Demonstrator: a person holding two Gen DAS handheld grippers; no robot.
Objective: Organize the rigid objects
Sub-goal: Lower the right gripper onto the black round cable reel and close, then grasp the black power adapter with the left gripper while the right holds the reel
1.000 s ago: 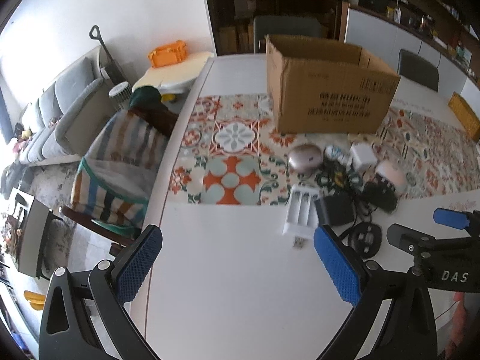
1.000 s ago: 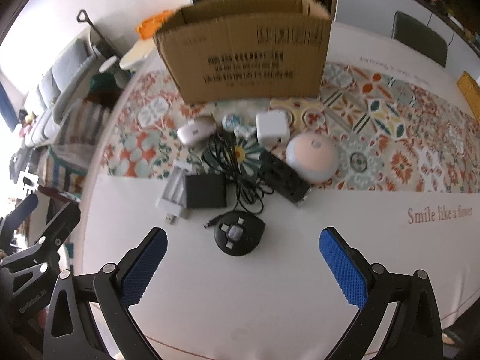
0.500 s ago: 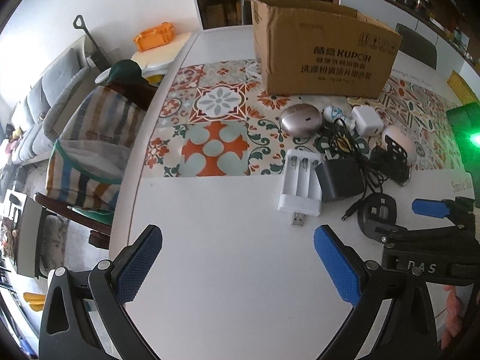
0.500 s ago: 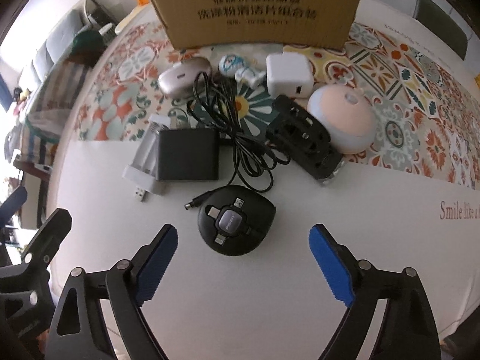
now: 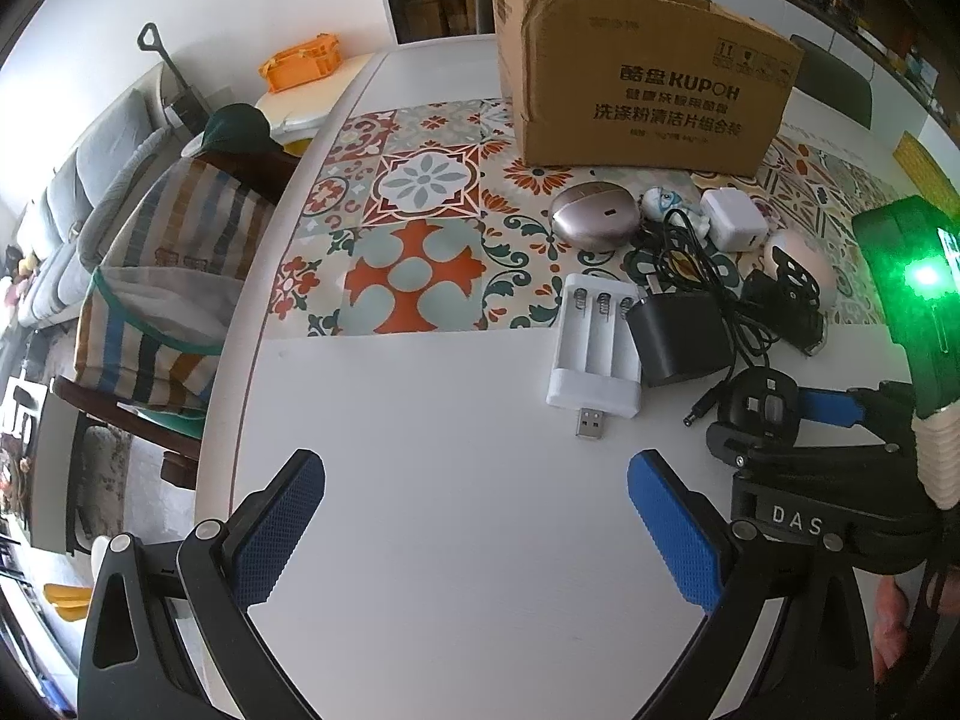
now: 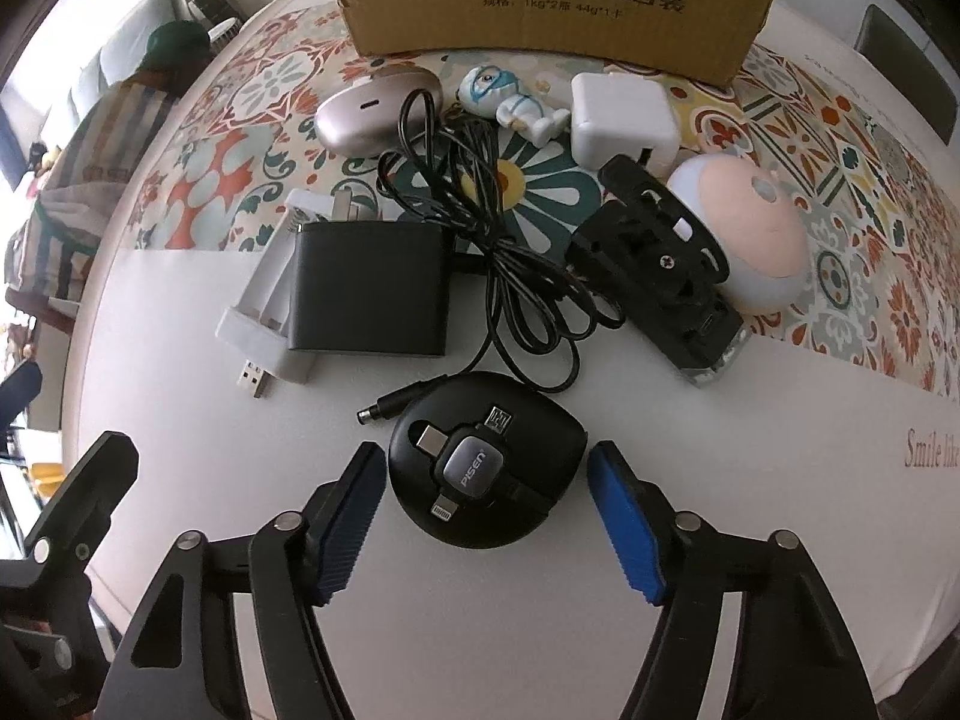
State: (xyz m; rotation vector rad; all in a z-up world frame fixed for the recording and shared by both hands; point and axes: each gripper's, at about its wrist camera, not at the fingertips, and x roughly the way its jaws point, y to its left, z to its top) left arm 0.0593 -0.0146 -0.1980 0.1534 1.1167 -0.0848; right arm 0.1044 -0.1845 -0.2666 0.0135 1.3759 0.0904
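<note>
While the cardboard box (image 5: 645, 84) stood at the worktop's (image 5: 450, 510) far side, contents hidden, the right tool (image 6: 486, 501) straddled the round black cable reel (image 6: 486, 477), jaws spread, not touching. The left tool (image 5: 477, 525) hung wide open over bare worktop.

White table (image 5: 456, 540): patterned mat (image 5: 420, 228), cardboard box (image 5: 648, 90) on mat; battery charger (image 5: 594, 354), round cable hub (image 6: 486, 474) on bare top.
</note>
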